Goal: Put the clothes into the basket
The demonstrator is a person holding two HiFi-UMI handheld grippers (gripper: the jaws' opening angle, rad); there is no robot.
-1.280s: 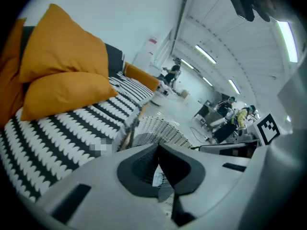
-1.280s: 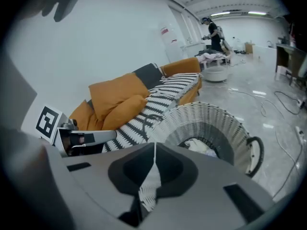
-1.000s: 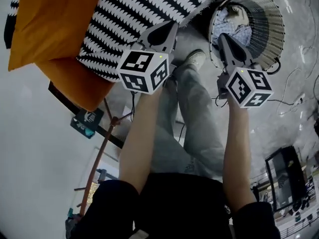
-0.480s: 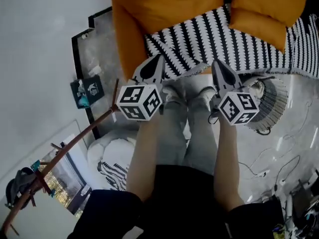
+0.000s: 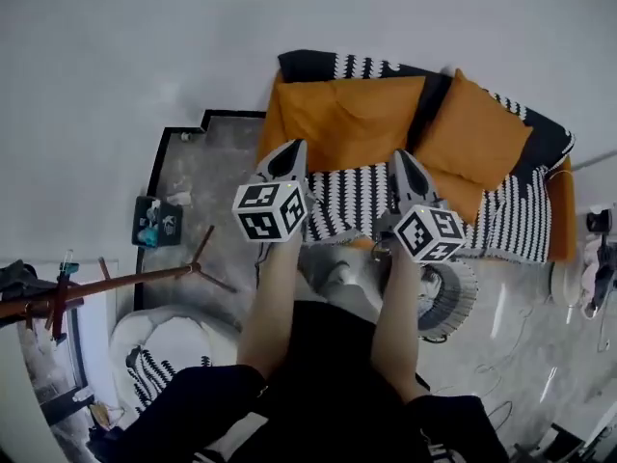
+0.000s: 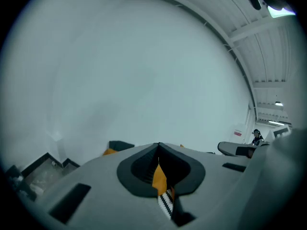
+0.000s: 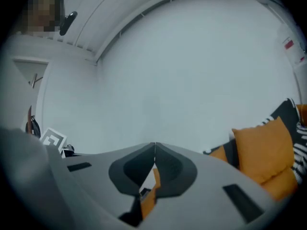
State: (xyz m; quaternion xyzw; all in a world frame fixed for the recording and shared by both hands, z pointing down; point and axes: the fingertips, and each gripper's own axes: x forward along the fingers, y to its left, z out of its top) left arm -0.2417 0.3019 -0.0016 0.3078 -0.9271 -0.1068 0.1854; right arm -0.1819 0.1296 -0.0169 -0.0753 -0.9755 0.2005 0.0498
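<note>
In the head view both grippers are held up side by side in front of the sofa. My left gripper point(image 5: 295, 144) is shut and holds nothing; in the left gripper view its jaws point(image 6: 159, 145) meet against the white wall. My right gripper point(image 5: 400, 153) is shut too and holds nothing, its tips point(image 7: 154, 144) touching. The round slatted basket point(image 5: 463, 297) stands on the floor below my right forearm, partly hidden by it. No clothes show on the sofa or in the part of the basket I see.
A sofa with a black-and-white patterned cover point(image 5: 501, 215) and two orange cushions point(image 5: 347, 123) point(image 5: 472, 138) stands against the white wall. A wooden coat stand point(image 5: 116, 283), a white pouf point(image 5: 159, 340) and a small dark box point(image 5: 154, 222) are at the left.
Both grippers rose from pointing down at the floor by the basket to pointing at the sofa and wall. The view swung up, so the basket slid below my right forearm.
</note>
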